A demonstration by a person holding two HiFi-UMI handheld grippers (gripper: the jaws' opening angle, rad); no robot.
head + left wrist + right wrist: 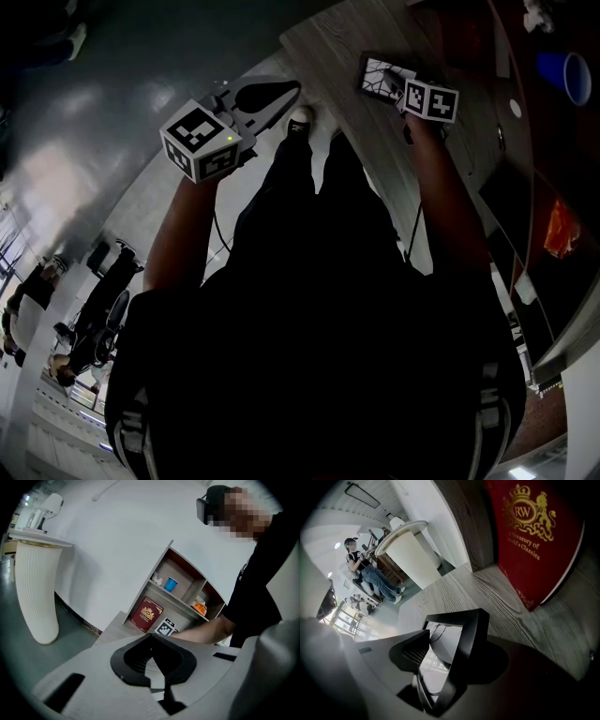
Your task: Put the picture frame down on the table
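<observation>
Right gripper [454, 641] with jaws parted, not clamping. Picture frame [466, 653] standing on edge between the jaws, down on the table [454, 588], close to the table's near edge. Red book [529, 541] upright farther in on the same table. Left gripper [151, 639] held off the table, beyond its edge, jaws closed together on nothing.
</observation>
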